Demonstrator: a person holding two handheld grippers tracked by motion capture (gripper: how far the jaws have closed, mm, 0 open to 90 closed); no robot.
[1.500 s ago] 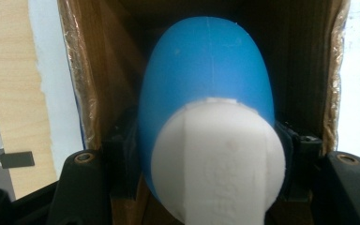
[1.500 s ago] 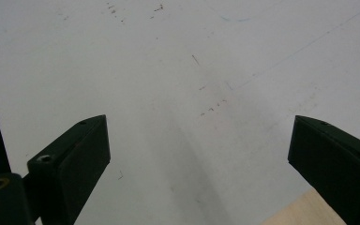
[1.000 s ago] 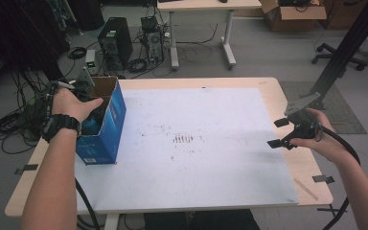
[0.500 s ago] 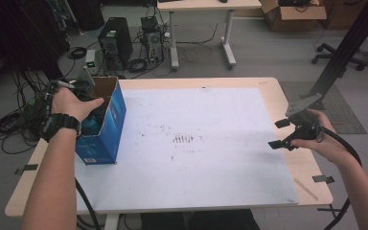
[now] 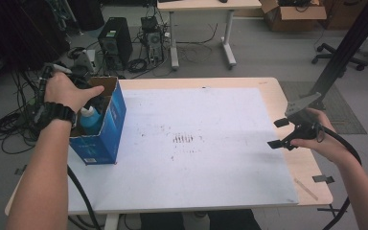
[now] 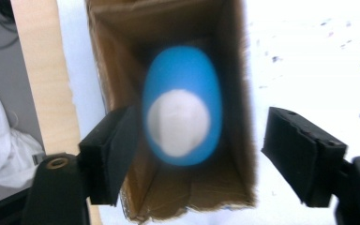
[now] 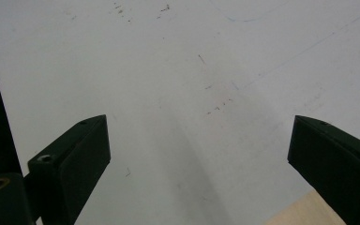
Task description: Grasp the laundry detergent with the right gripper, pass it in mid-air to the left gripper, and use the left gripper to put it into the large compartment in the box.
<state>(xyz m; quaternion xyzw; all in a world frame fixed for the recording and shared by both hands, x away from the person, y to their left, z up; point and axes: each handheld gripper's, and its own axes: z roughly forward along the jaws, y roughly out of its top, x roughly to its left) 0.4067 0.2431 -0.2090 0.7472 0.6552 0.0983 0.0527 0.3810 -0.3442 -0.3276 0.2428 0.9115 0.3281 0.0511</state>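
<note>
Left tongs [image 6: 194, 154] just opening above blue bottle [image 6: 182, 105] inside box [image 5: 106, 125] at surface's left edge, right tongs [image 5: 281, 132] wide, empty, near right edge.

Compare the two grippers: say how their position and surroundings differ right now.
The left gripper hangs above the open blue box, looking down on the blue bottle standing inside; the right gripper hovers over the bare white sheet near the table's right edge. The left's jaws have just been opening, off the bottle. Both are open, holding nothing.

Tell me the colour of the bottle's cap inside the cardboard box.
White, on a blue bottle; the cap shows best in the left gripper view.
</note>
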